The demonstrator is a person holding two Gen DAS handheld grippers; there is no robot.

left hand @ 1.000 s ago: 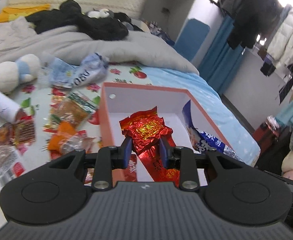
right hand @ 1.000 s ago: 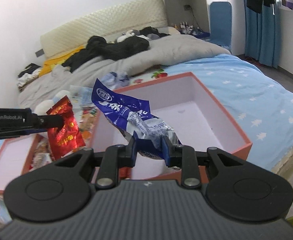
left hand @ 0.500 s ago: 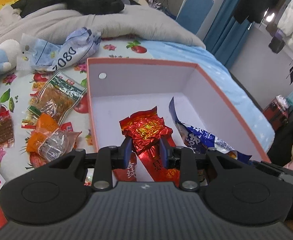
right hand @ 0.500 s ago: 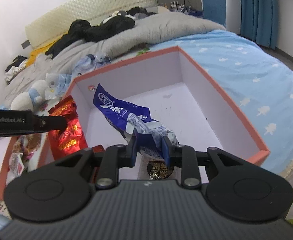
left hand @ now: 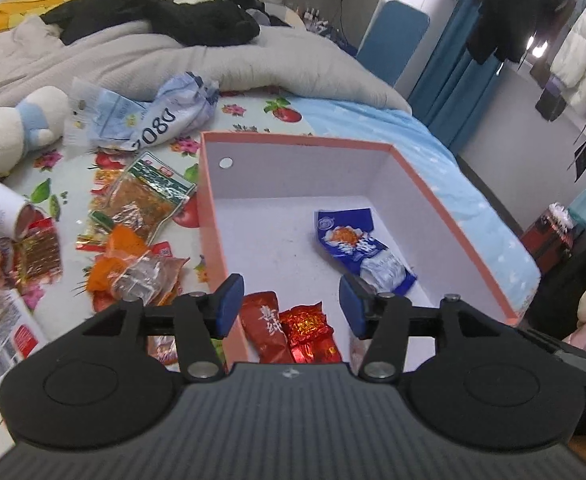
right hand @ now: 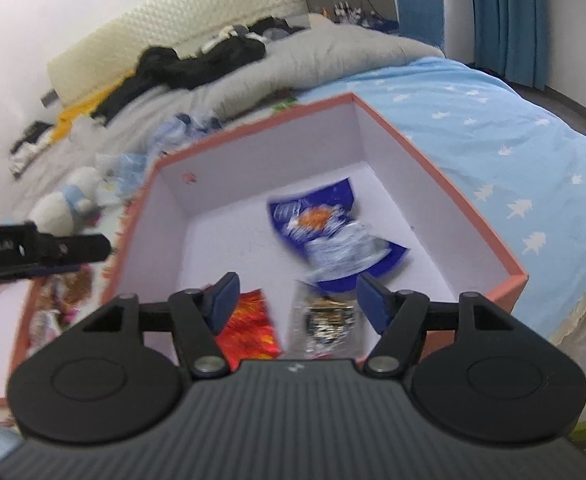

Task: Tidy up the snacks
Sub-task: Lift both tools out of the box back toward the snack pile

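Left gripper (left hand: 289, 306) and right gripper (right hand: 295, 302): jaws just opened, now spread and empty. Red packet (left hand: 311, 334) and blue packet (left hand: 363, 250): released, now lying on the floor of the box (left hand: 459, 226), red near its front edge. More snacks (left hand: 133, 268) remain on the bed beside the box's left wall.

A blue snack packet (left hand: 363, 250) is lying flat on the white floor of the pink-rimmed box (left hand: 449, 216), toward its right wall. Two red packets (left hand: 289, 330) are lying side by side at the near edge inside it.

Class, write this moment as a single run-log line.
left gripper: open, just released | right gripper: open, just released | blue packet, red packet: in box
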